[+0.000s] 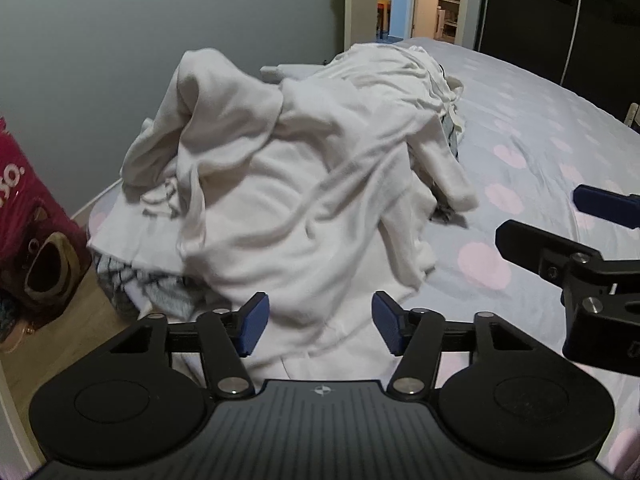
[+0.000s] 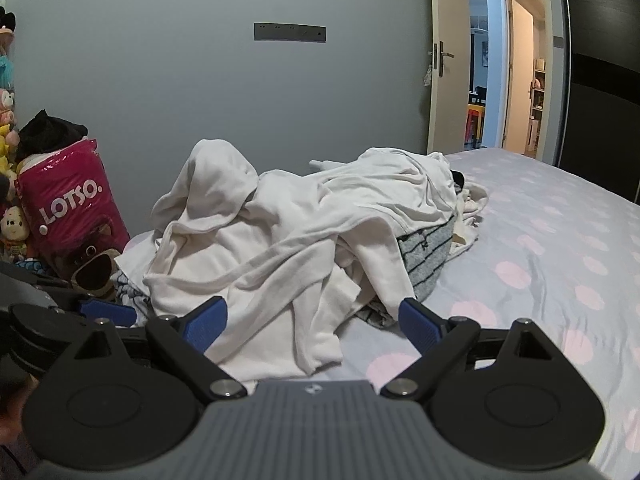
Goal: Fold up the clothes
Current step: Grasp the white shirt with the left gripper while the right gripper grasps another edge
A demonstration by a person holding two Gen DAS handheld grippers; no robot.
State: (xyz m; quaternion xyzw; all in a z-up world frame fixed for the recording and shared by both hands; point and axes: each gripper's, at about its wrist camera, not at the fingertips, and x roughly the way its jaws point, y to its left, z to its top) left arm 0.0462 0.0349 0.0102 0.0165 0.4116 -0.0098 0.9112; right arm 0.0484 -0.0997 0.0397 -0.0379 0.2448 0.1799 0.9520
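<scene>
Left tool (image 1: 318,326) agape | right tool (image 2: 312,322) agape | clothes heap (image 1: 288,184) (white) ahead

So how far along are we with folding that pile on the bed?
Nothing looks folded yet: the white hooded garment lies crumpled over the heap, with a grey striped piece beneath it. Nothing is in hand; the left gripper and right gripper both hover with jaws open and empty near its front edge. The whole pile remains, on the dotted bedsheet.
</scene>
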